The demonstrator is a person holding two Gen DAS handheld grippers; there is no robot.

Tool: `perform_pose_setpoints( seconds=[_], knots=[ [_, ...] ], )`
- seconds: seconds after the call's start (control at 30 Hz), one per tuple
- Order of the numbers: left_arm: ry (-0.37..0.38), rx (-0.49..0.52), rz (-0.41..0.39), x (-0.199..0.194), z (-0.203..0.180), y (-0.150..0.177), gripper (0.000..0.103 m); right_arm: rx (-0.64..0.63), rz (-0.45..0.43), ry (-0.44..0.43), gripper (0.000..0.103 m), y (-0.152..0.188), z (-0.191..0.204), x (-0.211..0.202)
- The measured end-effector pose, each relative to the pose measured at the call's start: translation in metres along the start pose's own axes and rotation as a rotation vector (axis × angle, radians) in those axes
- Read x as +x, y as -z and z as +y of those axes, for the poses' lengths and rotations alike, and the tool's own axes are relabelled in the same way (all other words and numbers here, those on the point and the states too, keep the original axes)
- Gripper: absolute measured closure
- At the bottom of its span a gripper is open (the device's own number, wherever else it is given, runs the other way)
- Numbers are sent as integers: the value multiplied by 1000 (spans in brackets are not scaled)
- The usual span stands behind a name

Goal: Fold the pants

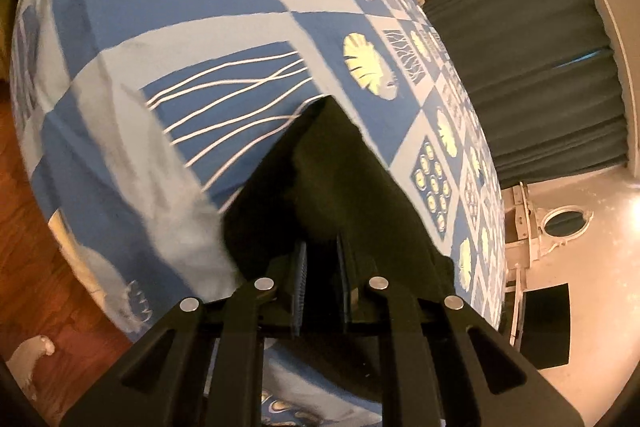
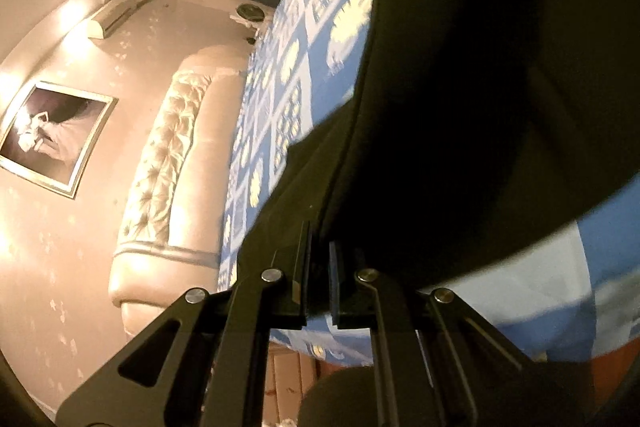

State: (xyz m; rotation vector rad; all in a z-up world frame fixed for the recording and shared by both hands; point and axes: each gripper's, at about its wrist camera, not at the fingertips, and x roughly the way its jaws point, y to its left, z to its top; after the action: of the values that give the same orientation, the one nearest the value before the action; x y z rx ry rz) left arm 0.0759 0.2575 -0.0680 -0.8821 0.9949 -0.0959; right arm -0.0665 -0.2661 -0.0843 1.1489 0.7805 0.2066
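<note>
Black claw [image 1: 322, 267] – silver rivets.

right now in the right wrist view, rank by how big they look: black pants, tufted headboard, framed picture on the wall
1. black pants, though closeness to the camera inflates them
2. tufted headboard
3. framed picture

My left gripper [image 1: 320, 255] pinched on dark pants [image 1: 340, 179], cloth bunched between my jaws, pants draped over a blue patterned bedspread [image 1: 192, 39], teal curtain [image 1: 540, 67] at right, wooden floor [image 1: 24, 227] at left.
</note>
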Motion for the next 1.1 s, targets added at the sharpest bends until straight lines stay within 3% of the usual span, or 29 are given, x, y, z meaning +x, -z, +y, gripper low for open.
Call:
perform_pose_setpoints(
  seconds=[0.3,0.37,0.4,0.47,0.53,0.63,0.67,0.7,0.77,0.97,1.0,1.1],
  knots=[
    [-12,-23,29,14,32,11,87,70,46,73,95,16,-34,14],
    [28,-24,17,12,36,12,86,93,53,57,91,14,-36,11],
    [53,-30,9,10,38,13,84,82,51,62,84,12,-34,9],
    [40,-40,-5,4,41,15,55,46,38,82,68,8,-27,-2],
    [0,-43,-36,-7,46,20,38,-8,-10,130,44,-2,-16,-24],
    [-55,-18,-74,-24,49,25,35,-108,-111,203,40,-40,-1,-62],
    [-77,-8,-80,-28,48,25,29,-125,-130,231,37,-53,2,-67],
    [-96,-1,-88,-31,48,26,26,-136,-153,265,30,-74,6,-73],
    [-126,0,-98,-35,44,26,24,-163,-201,354,28,-128,9,-75],
    [-171,11,9,-12,27,36,20,-153,-148,700,28,-259,-11,-22],
    [-179,15,16,-9,25,38,20,-178,-122,819,28,-279,-12,-1],
    [-228,27,56,6,23,43,19,-201,-90,974,28,-306,-24,30]
  ],
)
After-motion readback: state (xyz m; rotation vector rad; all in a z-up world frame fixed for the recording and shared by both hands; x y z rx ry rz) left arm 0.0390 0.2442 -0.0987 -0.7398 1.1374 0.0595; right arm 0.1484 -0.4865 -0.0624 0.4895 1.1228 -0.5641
